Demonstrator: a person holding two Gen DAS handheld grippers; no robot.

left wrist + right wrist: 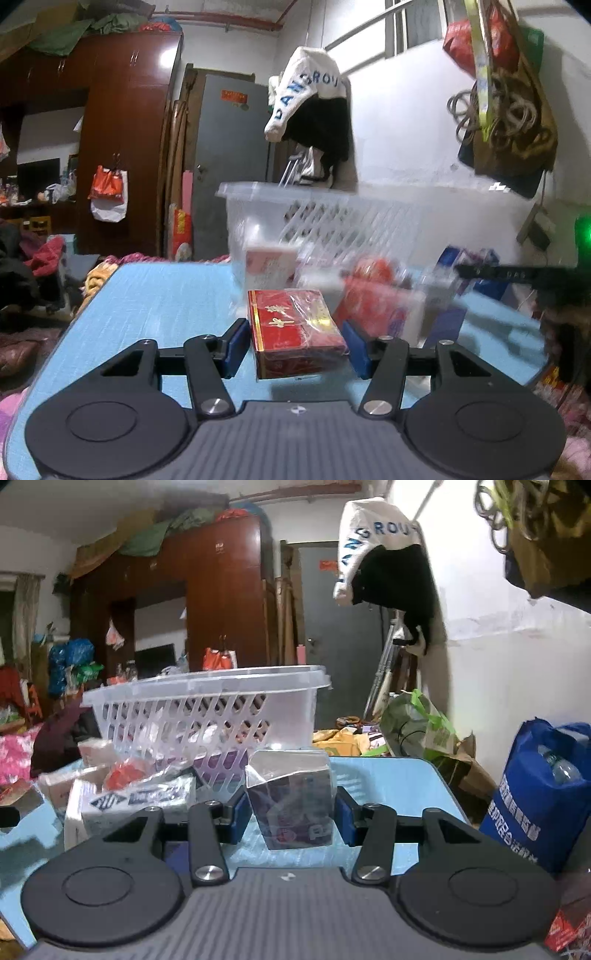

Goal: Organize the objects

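Note:
My left gripper (295,345) is shut on a red box with gold characters (293,328), held a little above the blue table (155,306). My right gripper (293,818) is shut on a purple box in torn clear wrap (295,801), held above the table (388,775). A clear plastic basket (332,218) stands ahead of the left gripper and also shows in the right wrist view (207,705), just behind and left of the purple box. Loose boxes lie blurred in front of the basket (380,295).
A white box with blue print (125,805) and red-and-white packs (122,771) lie left of the right gripper. A blue shopping bag (539,797) stands off the table's right edge. Clothes and bags hang on the wall (314,107). Bedding surrounds the table (37,266).

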